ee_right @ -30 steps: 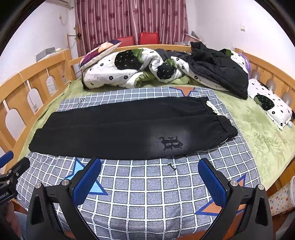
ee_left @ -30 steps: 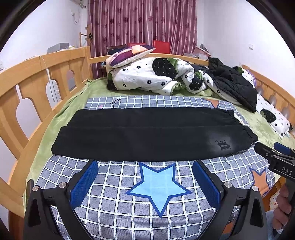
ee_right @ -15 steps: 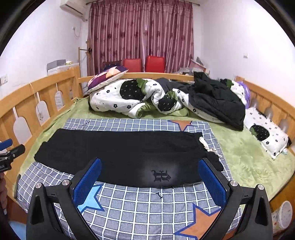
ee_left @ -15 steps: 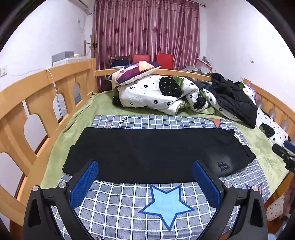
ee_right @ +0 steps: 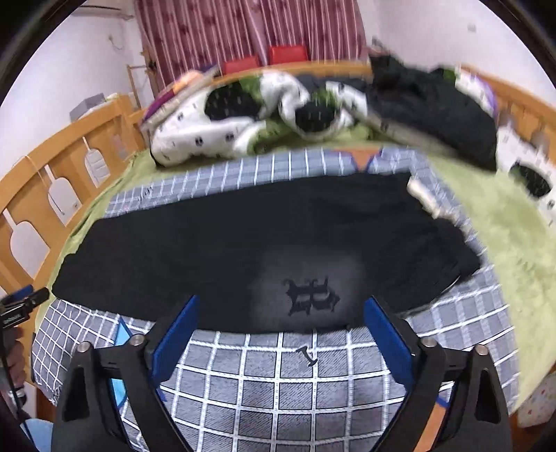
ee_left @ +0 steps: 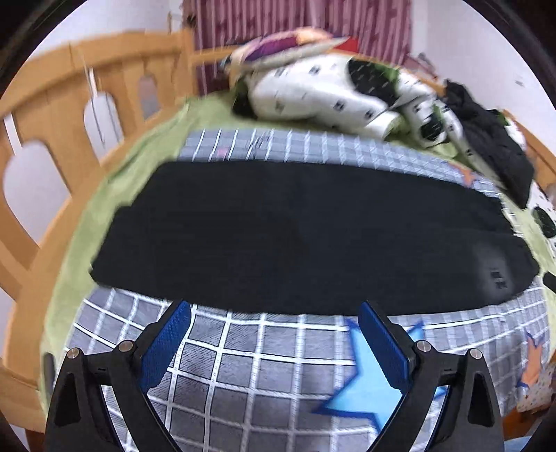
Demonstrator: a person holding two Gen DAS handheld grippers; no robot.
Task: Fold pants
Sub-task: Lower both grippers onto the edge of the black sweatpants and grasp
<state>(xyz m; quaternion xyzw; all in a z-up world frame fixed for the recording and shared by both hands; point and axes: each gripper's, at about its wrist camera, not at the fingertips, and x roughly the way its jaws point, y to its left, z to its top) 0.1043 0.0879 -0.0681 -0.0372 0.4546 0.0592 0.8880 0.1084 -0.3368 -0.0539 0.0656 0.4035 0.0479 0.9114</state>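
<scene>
Both frames motion-blurred. Left to right:

Wooden bed rail curves along the left side, green sheet under a grey grid blanket with star prints; one blue star sits just inside my left gripper's right finger.

My left gripper: jaws wide apart, have just been closing a little, nothing between them but blanket. Fingertips sit at the near hem of the black pants, around the leg end; I can't tell if the tips touch the cloth.

Pants lie flat and stretched sideways across the blanket, leg cuffs to the left, waistband to the right, already doubled leg over leg.

My right gripper: jaws also wide apart, have just been closing slightly, not pressing on anything. Tips overlap the near edge of the pants at the hip end. Between them a faded patch with a dark gothic-style logo; unreadable. Pale drawstring lies at the waistband, right side.

Left gripper's tip shows at the far left edge of the right wrist view; white lettering on it, too blurred to read.

Behind: white flower-print duvet, black jacket, maroon curtain.
</scene>
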